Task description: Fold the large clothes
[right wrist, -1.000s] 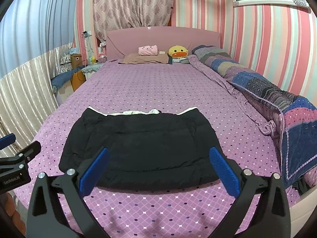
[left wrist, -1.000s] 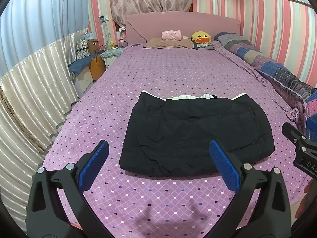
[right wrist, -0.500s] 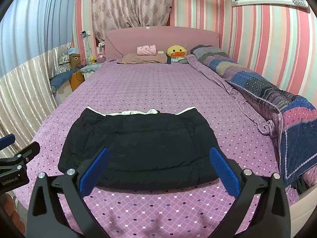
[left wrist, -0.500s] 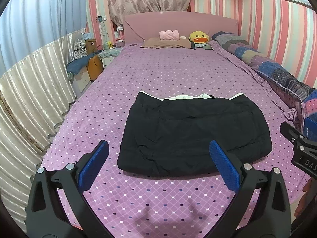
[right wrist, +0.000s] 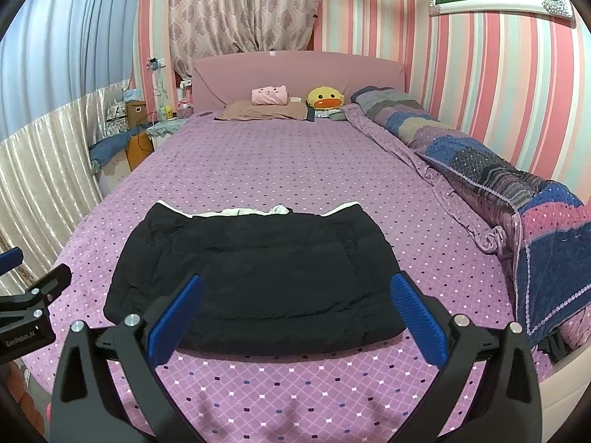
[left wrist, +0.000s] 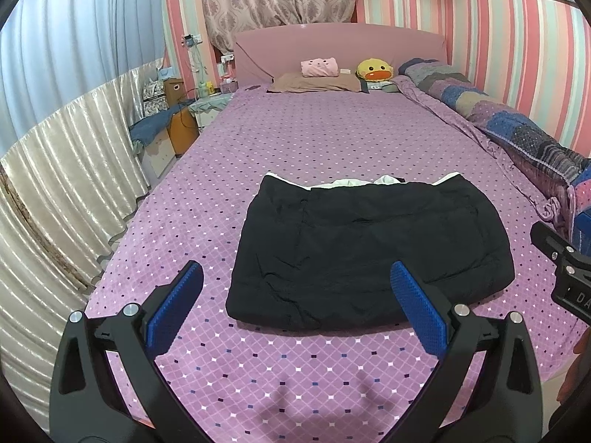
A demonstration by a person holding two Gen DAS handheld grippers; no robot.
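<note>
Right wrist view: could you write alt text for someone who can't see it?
A folded black garment with white lining showing lies flat on a purple dotted bed. The open right gripper hovers at its near edge, holding nothing; a patchwork quilt lies bunched along the striped wall.

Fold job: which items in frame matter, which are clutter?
Job:
black garment, folded flat on the purple bedspread
left gripper, open
right gripper, open

Clutter:
duck plush
pink plush
brown pillow
patchwork quilt
bedside clutter
</note>
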